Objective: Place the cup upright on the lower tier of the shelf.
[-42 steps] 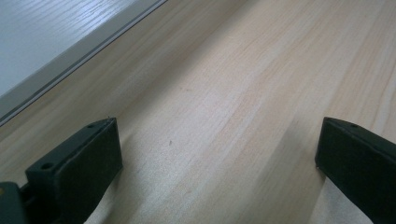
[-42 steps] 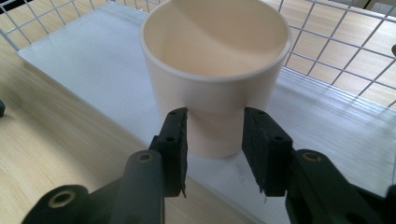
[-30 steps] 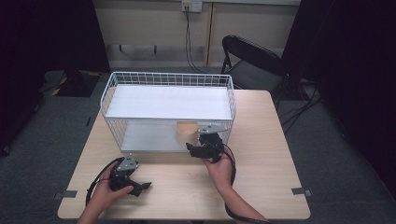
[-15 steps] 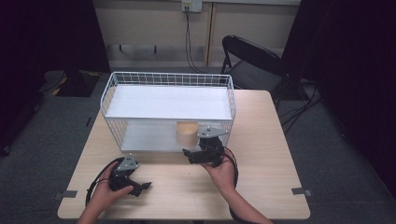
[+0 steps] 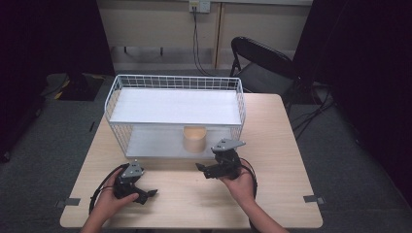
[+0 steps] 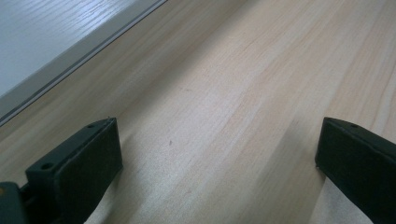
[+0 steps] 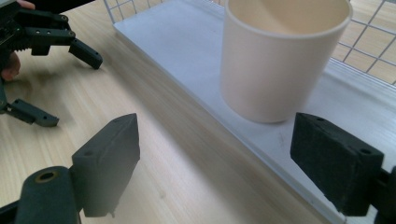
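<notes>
Two grippers over the wooden table [image 5: 272, 131], each held in a hand. Left gripper [image 5: 145, 194] sits low near the table's front edge, jaws spread wide, nothing between them. Right gripper [image 5: 204, 169] is just in front of the white wire rack [image 5: 116, 94], jaws likewise apart and empty. Beige cup [image 7: 280, 56] stands upright on the rack's lower white shelf [image 7: 177, 42], near its front edge, just beyond the right gripper's jaws, not touching them.
</notes>
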`<state>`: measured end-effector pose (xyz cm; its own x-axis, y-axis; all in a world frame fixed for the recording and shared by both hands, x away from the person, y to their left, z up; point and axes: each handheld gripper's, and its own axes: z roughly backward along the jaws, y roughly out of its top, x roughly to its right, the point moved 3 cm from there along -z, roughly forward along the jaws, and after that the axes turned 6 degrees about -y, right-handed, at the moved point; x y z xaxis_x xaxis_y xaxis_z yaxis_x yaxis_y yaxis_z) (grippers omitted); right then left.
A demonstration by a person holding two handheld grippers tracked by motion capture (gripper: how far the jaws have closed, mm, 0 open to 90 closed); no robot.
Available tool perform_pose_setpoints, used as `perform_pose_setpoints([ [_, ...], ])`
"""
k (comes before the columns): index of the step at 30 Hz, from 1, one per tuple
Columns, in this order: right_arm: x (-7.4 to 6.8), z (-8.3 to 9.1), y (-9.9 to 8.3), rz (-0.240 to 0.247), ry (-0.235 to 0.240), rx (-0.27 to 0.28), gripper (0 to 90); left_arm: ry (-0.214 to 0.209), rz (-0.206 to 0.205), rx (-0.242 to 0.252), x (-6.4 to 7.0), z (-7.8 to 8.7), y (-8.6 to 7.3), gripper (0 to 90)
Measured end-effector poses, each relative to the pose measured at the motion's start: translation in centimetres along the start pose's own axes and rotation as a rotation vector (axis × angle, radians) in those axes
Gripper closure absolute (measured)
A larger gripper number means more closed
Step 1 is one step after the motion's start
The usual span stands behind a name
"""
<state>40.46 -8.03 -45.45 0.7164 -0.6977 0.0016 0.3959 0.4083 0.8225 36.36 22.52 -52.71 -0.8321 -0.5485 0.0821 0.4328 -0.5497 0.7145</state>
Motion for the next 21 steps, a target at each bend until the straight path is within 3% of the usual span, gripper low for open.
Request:
perform_pose_setpoints([
  [7,0.5,0.9,-0.9,-0.005,0.016,-0.004,15.5,0.000,0.000,0.000,0.0,0.0,0.0,0.0],
  [21,1.1,2.4,-2.5,0.032,0.024,-0.013,15.7,0.000,0.000,0.000,0.0,0.0,0.0,0.0],
])
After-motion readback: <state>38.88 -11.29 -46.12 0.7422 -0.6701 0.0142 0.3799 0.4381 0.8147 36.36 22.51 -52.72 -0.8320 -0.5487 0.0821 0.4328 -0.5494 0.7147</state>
